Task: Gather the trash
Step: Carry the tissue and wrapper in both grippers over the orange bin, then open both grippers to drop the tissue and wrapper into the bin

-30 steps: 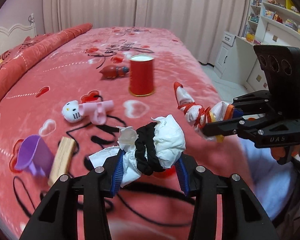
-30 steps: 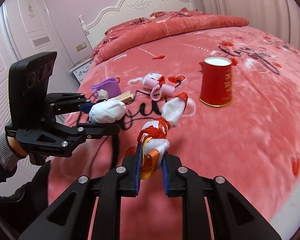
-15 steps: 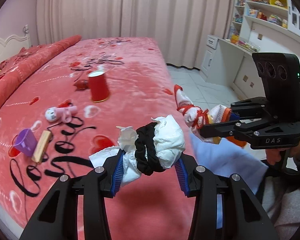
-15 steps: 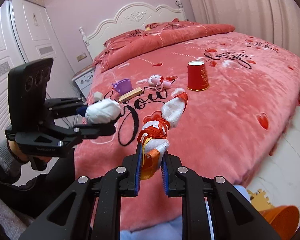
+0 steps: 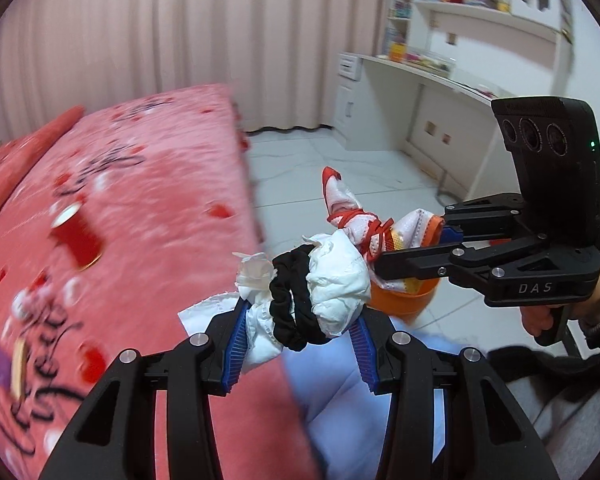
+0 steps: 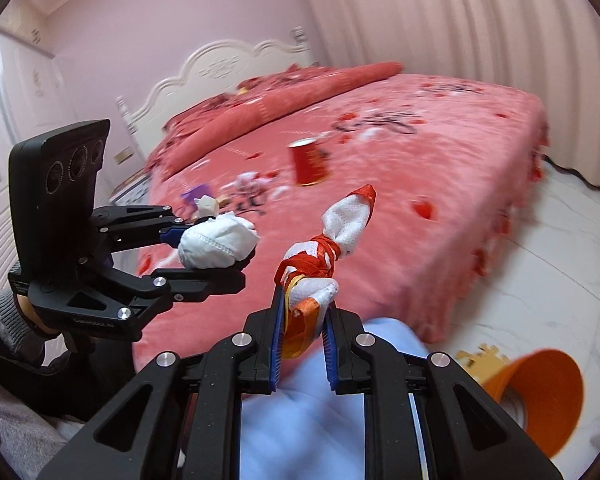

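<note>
My left gripper (image 5: 300,344) is shut on a white paper wad (image 5: 336,276) wrapped in a black hair tie; it also shows in the right wrist view (image 6: 214,246). My right gripper (image 6: 302,344) is shut on a white-and-orange wrapper bundle (image 6: 320,268) tied with red string, also seen in the left wrist view (image 5: 364,220). Both are held in the air off the bed's foot side. An orange bin (image 6: 540,392) stands on the floor at the lower right, and part of it shows behind the bundle in the left wrist view (image 5: 400,300).
The red bed (image 6: 420,184) carries a red cup (image 6: 310,164), a purple cup (image 6: 196,194) and a small pink toy (image 6: 250,184). A white desk with shelves (image 5: 440,92) lines the far wall. White tiled floor (image 6: 560,260) lies right of the bed.
Both grippers, still holding their trash, have pulled back from the bed and swung toward the floor side. The orange bin has come closer and fuller into view.
</note>
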The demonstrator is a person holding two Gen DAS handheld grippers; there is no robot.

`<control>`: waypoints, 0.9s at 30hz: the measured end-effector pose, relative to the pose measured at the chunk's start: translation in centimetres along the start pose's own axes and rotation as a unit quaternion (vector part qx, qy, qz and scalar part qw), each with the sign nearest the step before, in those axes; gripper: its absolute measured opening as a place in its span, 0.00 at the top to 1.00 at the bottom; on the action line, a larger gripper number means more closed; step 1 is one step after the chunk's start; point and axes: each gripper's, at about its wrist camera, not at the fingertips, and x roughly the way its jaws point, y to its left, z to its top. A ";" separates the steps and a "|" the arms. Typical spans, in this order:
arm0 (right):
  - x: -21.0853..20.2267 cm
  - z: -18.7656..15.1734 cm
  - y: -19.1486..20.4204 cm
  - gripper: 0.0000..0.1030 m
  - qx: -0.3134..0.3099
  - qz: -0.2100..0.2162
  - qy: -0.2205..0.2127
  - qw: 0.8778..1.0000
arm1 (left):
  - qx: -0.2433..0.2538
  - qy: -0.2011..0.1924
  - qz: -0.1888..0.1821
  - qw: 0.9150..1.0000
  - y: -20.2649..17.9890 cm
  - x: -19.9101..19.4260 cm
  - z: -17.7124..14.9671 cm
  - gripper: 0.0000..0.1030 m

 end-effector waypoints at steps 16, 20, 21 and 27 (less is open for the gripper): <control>-9.9 -6.7 -16.7 0.83 0.141 -0.152 -0.024 0.978 | 0.101 0.052 -0.141 0.984 -9.3 15.1 8.0 0.54; -10.6 -8.0 -19.5 0.83 0.171 -0.170 -0.023 0.970 | 0.117 0.070 -0.158 0.978 -11.1 18.3 8.7 0.54; -10.8 -8.4 -20.2 0.83 0.178 -0.172 -0.023 0.969 | 0.120 0.074 -0.161 0.977 -11.4 18.8 8.8 0.54; -10.8 -9.9 -23.4 0.83 0.204 -0.184 -0.019 0.961 | 0.130 0.094 -0.172 0.972 -12.4 22.0 9.2 0.54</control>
